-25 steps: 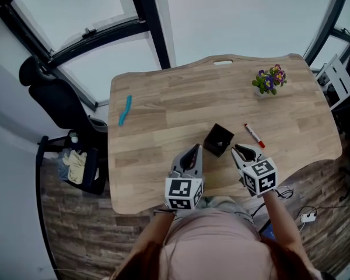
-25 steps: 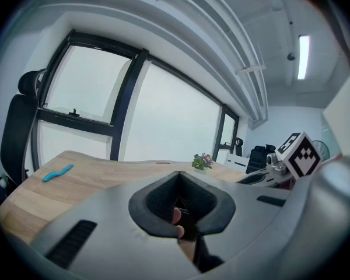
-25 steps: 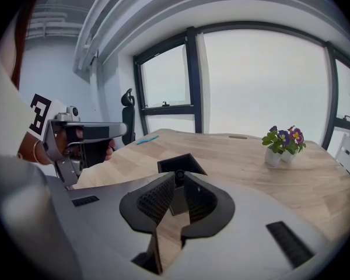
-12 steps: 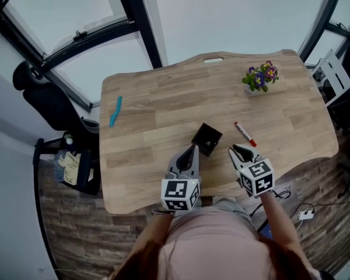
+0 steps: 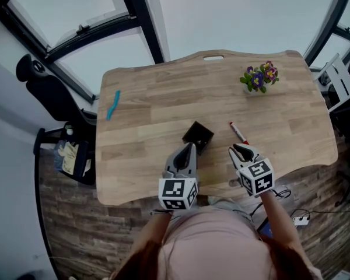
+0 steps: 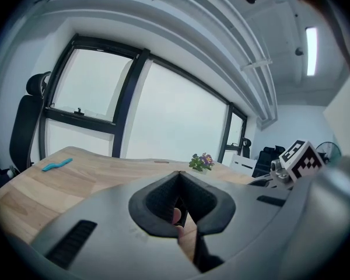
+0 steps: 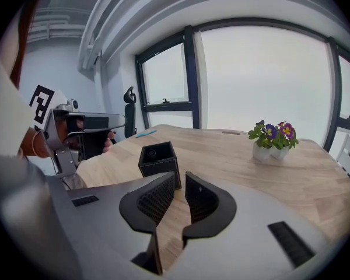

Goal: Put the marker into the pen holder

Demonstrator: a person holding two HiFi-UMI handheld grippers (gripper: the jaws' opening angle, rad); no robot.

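In the head view, a red-and-white marker point(image 5: 239, 133) is seen lying flat on the light wooden table point(image 5: 291, 127), near the black square pen holder point(image 5: 198, 136) on its right. The left gripper point(image 5: 189, 149) is held just short of the holder, and the right gripper point(image 5: 242, 151) further to the holder's right. In the left gripper view, the jaws are shown pressed together on nothing. In the right gripper view, they are parted only narrowly and empty, so the marker may be nudged and rolled away from the holder rather than straddled.

light: bright diffuse daylight | shadows: faint | edges: fisheye-bent, vignetted
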